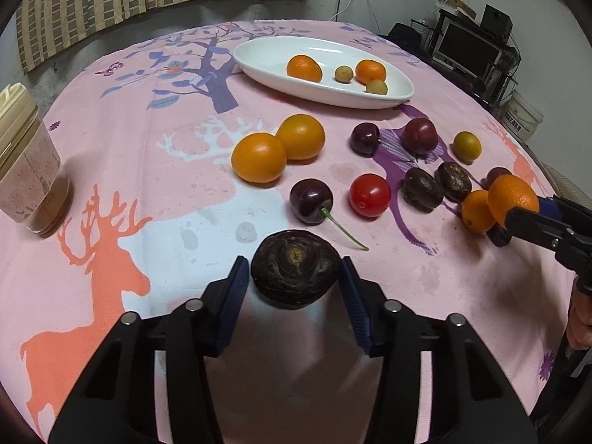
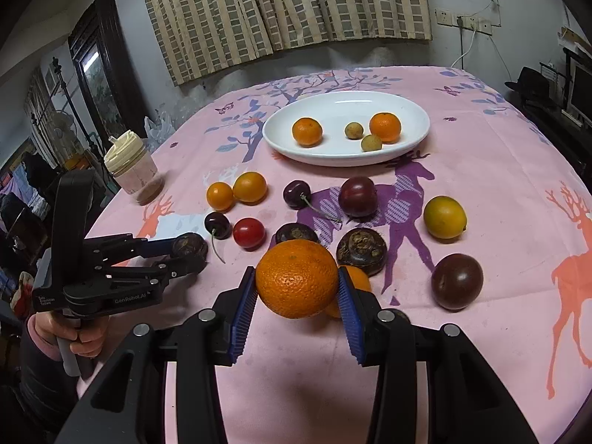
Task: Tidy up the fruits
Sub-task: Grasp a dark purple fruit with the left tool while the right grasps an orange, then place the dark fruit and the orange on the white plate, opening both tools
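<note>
My left gripper (image 1: 294, 277) is shut on a dark brown water chestnut (image 1: 295, 268), held just above the pink cloth; it also shows in the right wrist view (image 2: 189, 246). My right gripper (image 2: 297, 285) is shut on an orange (image 2: 296, 278), seen from the left wrist view (image 1: 512, 198) too. A white oval plate (image 2: 414, 111) at the back holds two tangerines (image 2: 307, 132) and two small longans (image 2: 370, 143). Loose on the cloth lie orange tomatoes (image 2: 249, 187), cherries (image 2: 296, 193), a red cherry tomato (image 2: 248, 233), dark plums (image 2: 457, 286), chestnuts (image 2: 362, 251) and a yellow-green fruit (image 2: 444, 217).
A lidded jar (image 2: 133, 170) stands at the table's left edge. A second orange (image 2: 357, 277) lies behind my right gripper's right finger. A curtain hangs behind the table; shelves with a monitor (image 1: 468, 50) stand at the right.
</note>
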Tool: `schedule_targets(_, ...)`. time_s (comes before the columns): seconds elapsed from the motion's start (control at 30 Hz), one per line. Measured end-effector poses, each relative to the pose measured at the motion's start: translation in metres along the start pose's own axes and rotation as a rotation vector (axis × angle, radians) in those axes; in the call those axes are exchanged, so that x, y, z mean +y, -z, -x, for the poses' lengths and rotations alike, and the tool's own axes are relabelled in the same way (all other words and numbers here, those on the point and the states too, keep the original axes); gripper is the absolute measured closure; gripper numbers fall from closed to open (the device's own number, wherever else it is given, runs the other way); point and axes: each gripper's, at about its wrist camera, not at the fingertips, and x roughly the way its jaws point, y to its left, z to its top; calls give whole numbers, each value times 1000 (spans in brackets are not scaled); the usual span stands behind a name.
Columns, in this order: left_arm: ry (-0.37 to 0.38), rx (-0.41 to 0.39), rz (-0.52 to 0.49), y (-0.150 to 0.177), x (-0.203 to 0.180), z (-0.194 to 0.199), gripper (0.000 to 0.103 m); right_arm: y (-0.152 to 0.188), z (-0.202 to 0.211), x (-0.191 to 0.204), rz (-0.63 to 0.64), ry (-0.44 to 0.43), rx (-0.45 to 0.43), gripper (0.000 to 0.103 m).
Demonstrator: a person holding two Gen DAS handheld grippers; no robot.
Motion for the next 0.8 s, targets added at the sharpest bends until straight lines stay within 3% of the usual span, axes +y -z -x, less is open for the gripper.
schedule_targets(0.1,-18,4,-4,-1,-4,2,57,-13,4,-10,-5,-6,-16,60)
schedule_targets(0.2,45,-23,22,-15,-3,15,57,-38,5,-20,-3,-1,-58,60)
schedule_targets(0.4,58,-138,0,-94,-16,36,57,-107,-33,-40,-31,33,-103,60)
schedule_targets(0.5,33,-160,3,-148,-22,16,57,-136,-75,-49,-51,38,-29,60)
schedule_targets(0.63,-22,-106,39,-208,-15,-36,57,-154,-128,-56,-34,58,92,59)
schedule_targets(0.8,-96,-2,87,-244,4,-99,57,-158,-150,-49,36,76,118,58)
